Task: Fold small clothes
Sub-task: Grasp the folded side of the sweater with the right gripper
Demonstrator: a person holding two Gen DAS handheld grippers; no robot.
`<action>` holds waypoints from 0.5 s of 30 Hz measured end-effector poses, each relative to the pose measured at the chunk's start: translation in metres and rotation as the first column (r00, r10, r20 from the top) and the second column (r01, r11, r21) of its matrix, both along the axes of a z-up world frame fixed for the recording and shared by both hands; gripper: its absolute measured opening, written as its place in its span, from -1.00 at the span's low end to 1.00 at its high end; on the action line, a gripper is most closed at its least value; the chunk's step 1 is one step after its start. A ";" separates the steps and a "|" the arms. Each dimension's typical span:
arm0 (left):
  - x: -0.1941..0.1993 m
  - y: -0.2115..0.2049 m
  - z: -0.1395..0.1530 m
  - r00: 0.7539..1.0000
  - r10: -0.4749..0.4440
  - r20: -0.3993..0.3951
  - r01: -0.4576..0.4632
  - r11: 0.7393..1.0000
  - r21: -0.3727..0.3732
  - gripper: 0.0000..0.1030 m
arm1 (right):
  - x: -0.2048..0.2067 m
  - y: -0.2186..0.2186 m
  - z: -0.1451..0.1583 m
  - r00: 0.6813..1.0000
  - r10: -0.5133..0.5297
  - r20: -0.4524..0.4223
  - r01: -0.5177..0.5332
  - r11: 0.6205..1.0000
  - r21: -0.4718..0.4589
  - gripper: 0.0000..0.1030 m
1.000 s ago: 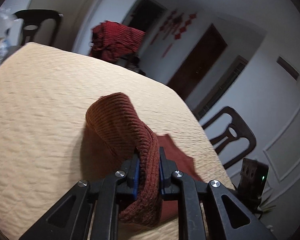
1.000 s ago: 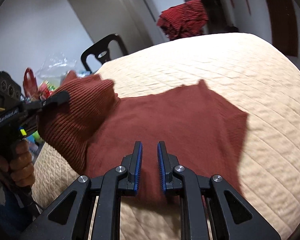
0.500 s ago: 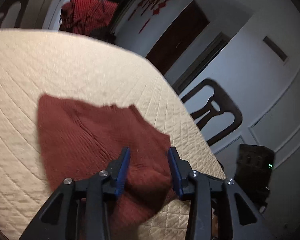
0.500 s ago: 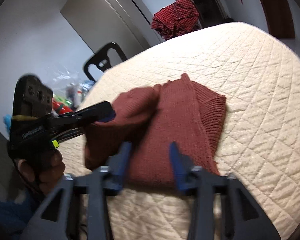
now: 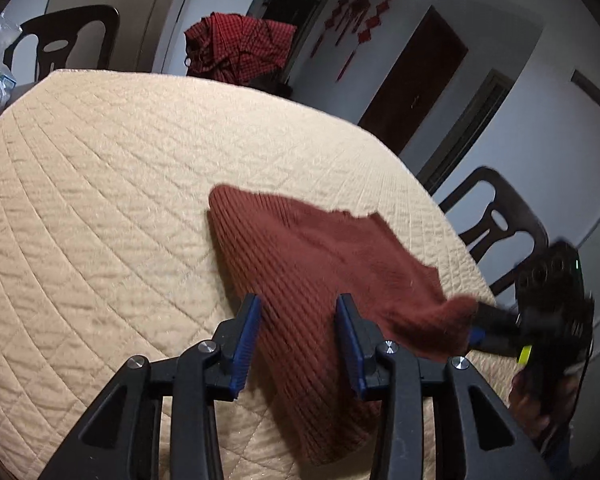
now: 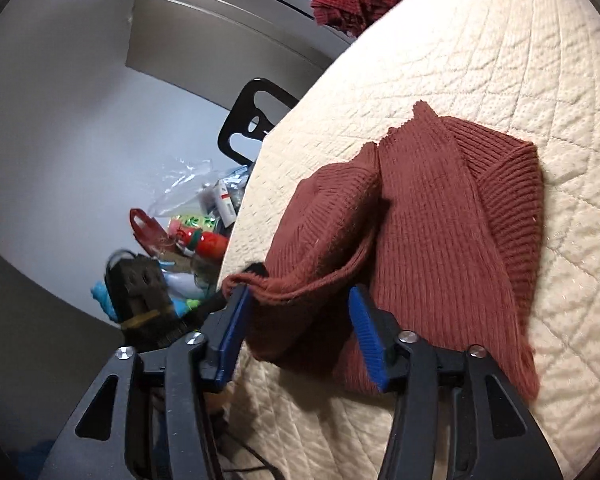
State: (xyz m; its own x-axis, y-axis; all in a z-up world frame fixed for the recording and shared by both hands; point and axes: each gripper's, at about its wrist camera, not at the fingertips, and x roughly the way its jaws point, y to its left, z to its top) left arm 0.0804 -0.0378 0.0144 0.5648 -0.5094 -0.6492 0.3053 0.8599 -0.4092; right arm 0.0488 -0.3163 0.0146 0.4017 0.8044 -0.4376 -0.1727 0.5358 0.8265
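Note:
A rust-red ribbed knit garment [image 5: 316, 264] lies partly folded on the cream quilted table [image 5: 100, 184]; it also shows in the right wrist view [image 6: 428, 216]. My left gripper [image 5: 298, 340] is open, its jaws wide apart just above the garment's near edge. In the right wrist view my right gripper [image 6: 300, 316] has its blue pads spread, with a lifted fold of the garment between them. The other gripper [image 5: 540, 320] shows at the right of the left wrist view, with cloth bunched at its tip. The left gripper's body [image 6: 148, 300] is at the table edge.
A red checked cloth [image 5: 240, 48] hangs over a chair beyond the table's far edge. Dark chairs stand at the far left [image 5: 64, 40] and right [image 5: 496, 224]. Bags and packets [image 6: 196, 232] are piled on a surface beside the table.
My left gripper let go of the garment's sleeve and opened. The sleeve was folded over the body. My right gripper opened and moved in to the garment's near edge, which is now raised.

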 end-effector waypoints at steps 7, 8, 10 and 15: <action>-0.002 -0.005 -0.003 1.000 -0.011 0.016 0.011 1.000 0.019 -0.19 | 0.019 0.000 -0.002 0.998 0.004 -0.062 0.001 0.997 0.080 0.09; -0.002 -0.004 -0.003 1.000 -0.012 0.016 0.011 1.000 0.019 -0.19 | 0.022 0.002 -0.002 0.998 0.006 -0.069 -0.002 0.998 0.057 0.09; -0.002 -0.004 -0.004 1.000 -0.011 0.017 0.011 1.000 0.019 -0.19 | 0.026 0.010 -0.004 0.996 0.011 -0.085 -0.014 0.999 -0.035 0.09; -0.002 -0.004 -0.004 1.000 -0.011 0.017 0.011 1.000 0.019 -0.19 | 0.027 0.017 0.000 0.997 -0.046 -0.060 0.037 0.988 -0.151 0.09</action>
State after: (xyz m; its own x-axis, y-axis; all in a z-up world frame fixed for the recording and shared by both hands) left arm 0.0780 -0.0416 0.0107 0.5701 -0.5032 -0.6494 0.3215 0.8641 -0.3872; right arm 0.0757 -0.2993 0.0148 0.4010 0.7111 -0.5775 -0.0973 0.6599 0.7450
